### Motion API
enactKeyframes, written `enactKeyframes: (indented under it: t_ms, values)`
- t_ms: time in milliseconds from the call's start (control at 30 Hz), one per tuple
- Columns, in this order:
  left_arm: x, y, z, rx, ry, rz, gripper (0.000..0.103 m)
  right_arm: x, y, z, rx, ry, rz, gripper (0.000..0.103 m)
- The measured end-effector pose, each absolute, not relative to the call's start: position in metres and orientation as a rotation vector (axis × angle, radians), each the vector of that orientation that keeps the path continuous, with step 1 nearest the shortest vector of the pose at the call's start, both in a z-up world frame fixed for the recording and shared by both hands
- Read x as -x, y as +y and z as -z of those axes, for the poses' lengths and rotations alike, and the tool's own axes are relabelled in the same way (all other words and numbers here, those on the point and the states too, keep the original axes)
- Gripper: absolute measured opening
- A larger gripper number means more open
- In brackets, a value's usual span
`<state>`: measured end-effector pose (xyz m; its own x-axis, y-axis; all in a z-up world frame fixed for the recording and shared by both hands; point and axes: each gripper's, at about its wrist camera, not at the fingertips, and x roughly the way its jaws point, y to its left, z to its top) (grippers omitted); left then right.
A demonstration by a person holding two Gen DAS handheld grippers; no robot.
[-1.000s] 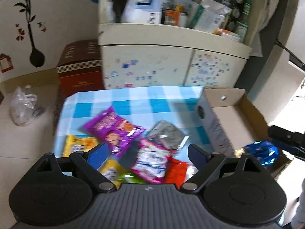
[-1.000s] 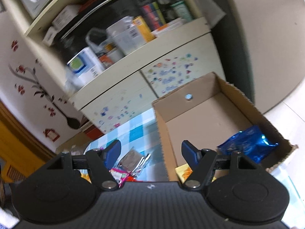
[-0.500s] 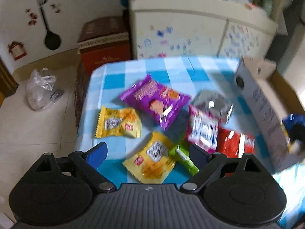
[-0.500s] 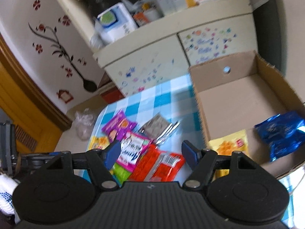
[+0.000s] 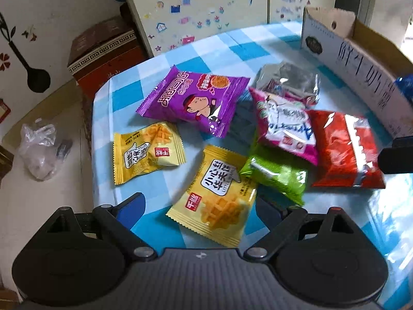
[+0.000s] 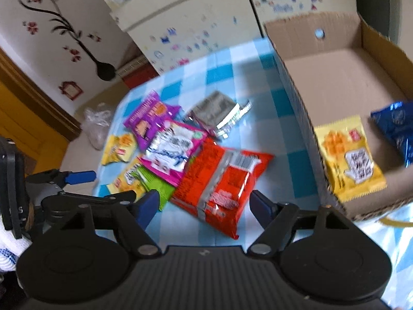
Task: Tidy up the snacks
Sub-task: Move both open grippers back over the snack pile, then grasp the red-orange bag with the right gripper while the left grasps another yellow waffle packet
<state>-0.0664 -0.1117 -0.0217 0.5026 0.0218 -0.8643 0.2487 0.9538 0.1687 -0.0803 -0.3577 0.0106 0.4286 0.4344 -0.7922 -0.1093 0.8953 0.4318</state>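
While opening, right tool (image 6: pixel 202 206) over red pack (image 6: pixel 222 183)

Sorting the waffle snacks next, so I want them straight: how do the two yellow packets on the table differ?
The near yellow packet lies between the left gripper's open jaws; the far yellow packet lies beyond them, nearer the table's edge. The near one touches the green packet; the far one lies apart from the others. Their prints face different ways. Both are flat, sealed and carry the same waffle design.
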Motion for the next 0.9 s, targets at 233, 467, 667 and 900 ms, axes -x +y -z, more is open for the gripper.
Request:
enactKeyframes:
  t_ms: [233, 467, 667, 900]
  values:
    - [0.061, -0.112, 0.031, -0.306, 1.009, 0.189, 0.095, 0.063, -0.349, 0.008, -0.384, 1.141, -0.216, 0.082]
    - [0.055, -0.114, 0.04, -0.303, 0.997, 0.209, 0.095, 0.047, -0.337, 0.02, -0.349, 1.163, -0.182, 0.089]
    - [0.057, -0.113, 0.039, -0.263, 0.987, 0.22, 0.088, 0.048, -0.316, 0.021, -0.187, 1.118, -0.193, 0.089]
    - [0.067, -0.115, 0.036, -0.206, 1.004, 0.233, 0.071, 0.056, -0.318, 0.02, -0.066, 1.081, -0.243, 0.078]
